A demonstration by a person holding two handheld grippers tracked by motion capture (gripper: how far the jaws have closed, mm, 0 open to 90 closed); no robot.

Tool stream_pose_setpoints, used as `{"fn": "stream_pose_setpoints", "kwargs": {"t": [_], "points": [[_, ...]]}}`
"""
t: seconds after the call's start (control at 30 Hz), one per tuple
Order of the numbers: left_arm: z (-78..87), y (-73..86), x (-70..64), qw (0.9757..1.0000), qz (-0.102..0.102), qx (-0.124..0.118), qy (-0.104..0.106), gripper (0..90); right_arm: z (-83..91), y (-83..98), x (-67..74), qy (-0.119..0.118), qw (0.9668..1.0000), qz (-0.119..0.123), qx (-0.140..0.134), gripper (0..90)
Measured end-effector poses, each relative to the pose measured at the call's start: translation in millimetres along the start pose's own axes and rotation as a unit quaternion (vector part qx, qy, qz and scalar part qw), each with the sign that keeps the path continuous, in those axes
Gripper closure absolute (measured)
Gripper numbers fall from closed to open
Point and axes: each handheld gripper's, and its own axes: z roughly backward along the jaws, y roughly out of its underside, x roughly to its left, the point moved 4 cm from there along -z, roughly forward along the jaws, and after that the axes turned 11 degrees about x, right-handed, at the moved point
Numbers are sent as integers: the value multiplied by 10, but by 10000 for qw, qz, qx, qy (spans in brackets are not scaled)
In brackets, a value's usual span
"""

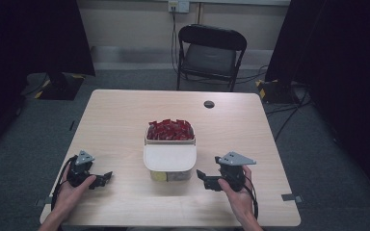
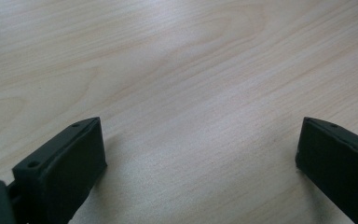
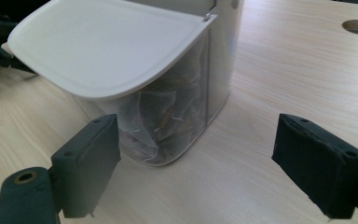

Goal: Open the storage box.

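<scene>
A clear plastic container stands at the middle of the wooden table. Its far half holds red packets; its near half is under a white flip lid, with tea bags showing through the clear wall. My left gripper rests on the table at the near left, open, with bare wood between its jaws. My right gripper sits at the near right, open, pointing at the container and a short way from it.
A black folding chair stands beyond the table's far edge. A round cable hole is in the tabletop at the far right. Black curtains hang at both sides, and cables lie on the floor at the right.
</scene>
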Motion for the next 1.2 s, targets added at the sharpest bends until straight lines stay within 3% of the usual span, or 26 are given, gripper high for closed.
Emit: {"fn": "stream_pose_setpoints", "kwargs": {"t": [0.43, 0.83, 1.2], "points": [[0, 0, 0, 10000, 0, 1, 0, 8, -240, -49, 211, -324, 9990, 206, 235, 142], [0, 0, 0, 10000, 3, -1, 2, 8, -433, -109, 231, -351, 9986, 228, 331, 143], [0, 0, 0, 10000, 2, 0, 3, 8, -506, -125, 260, -544, 9980, 158, 266, 133]]}}
